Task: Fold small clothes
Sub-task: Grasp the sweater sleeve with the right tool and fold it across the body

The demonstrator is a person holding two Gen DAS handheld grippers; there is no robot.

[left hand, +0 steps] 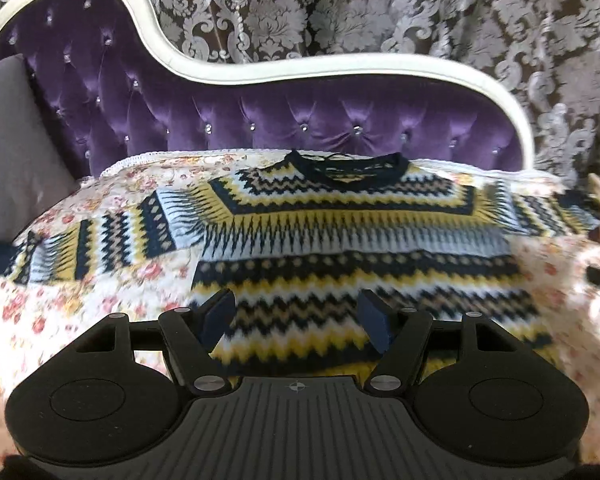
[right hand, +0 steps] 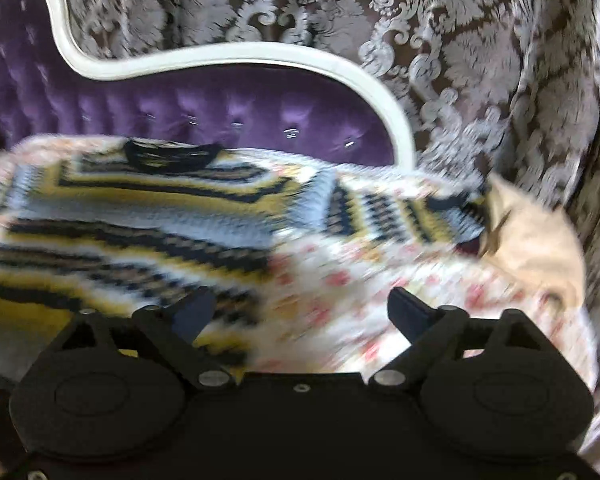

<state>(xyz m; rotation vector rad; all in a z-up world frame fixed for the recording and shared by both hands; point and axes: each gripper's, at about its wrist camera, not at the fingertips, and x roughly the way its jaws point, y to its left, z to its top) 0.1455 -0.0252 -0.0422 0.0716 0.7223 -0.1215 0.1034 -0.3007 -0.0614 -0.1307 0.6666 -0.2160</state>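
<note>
A knitted sweater with navy, yellow, white and grey zigzag bands lies flat on a floral cover, collar toward the sofa back and both sleeves spread out. My left gripper is open and empty, just above the sweater's bottom hem near its middle. In the blurred right wrist view the sweater fills the left half. My right gripper is open and empty, above the hem's right corner and the floral cover beside it.
The floral cover lies on a purple tufted sofa with a white frame. A grey cushion stands at the left. A cream cat sits at the sweater's right sleeve end. Patterned curtains hang behind.
</note>
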